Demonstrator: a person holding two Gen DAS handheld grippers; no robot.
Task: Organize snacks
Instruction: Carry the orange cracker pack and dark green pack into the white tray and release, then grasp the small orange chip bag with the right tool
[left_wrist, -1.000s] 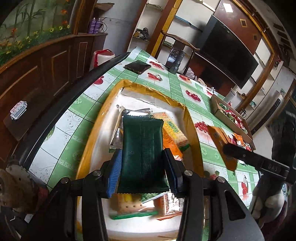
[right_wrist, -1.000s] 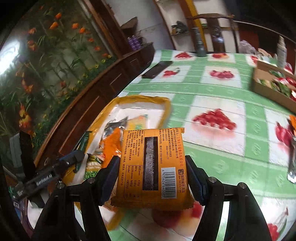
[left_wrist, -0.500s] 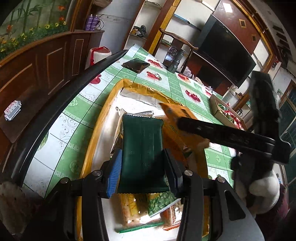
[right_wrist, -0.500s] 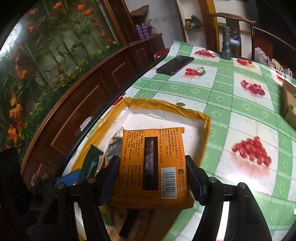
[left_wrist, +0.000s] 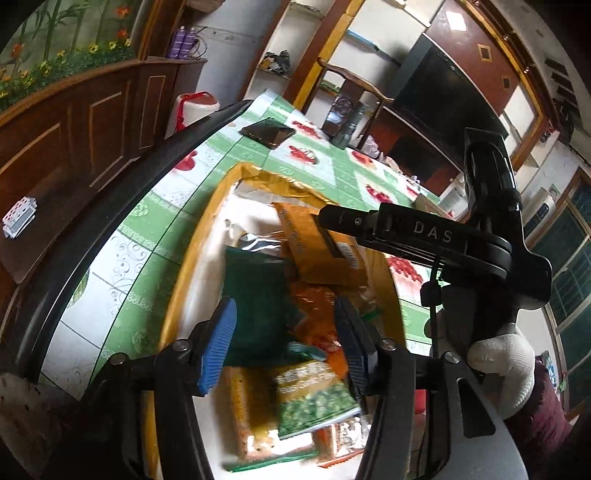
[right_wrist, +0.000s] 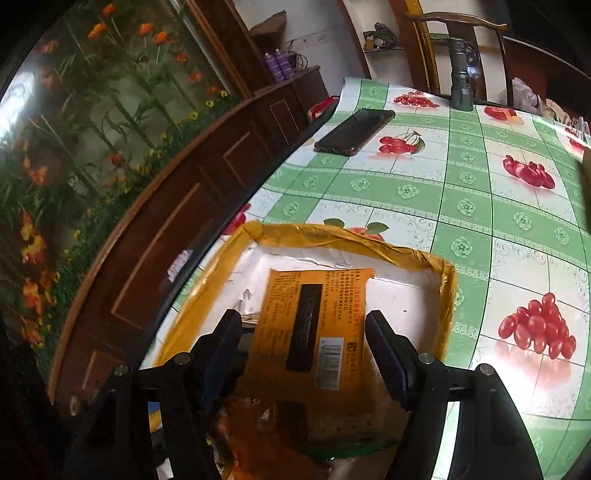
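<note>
Yellow-rimmed tray (right_wrist: 448, 280) is sitting on the surface (right_wrist: 480, 192). Orange packet (right_wrist: 314, 325) is lying in it lengthwise between the spread right tongs (right_wrist: 303, 343). Green packet (left_wrist: 255, 295) is dropping beneath left tongs (left_wrist: 282, 339), jaws just opening, pads clear.

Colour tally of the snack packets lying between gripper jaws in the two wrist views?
Dark green foil snack packet: 1, loose inside the left gripper, whose jaws have just been opening
Orange snack packet with barcode: 1, inside the right gripper
Total: 2
</note>
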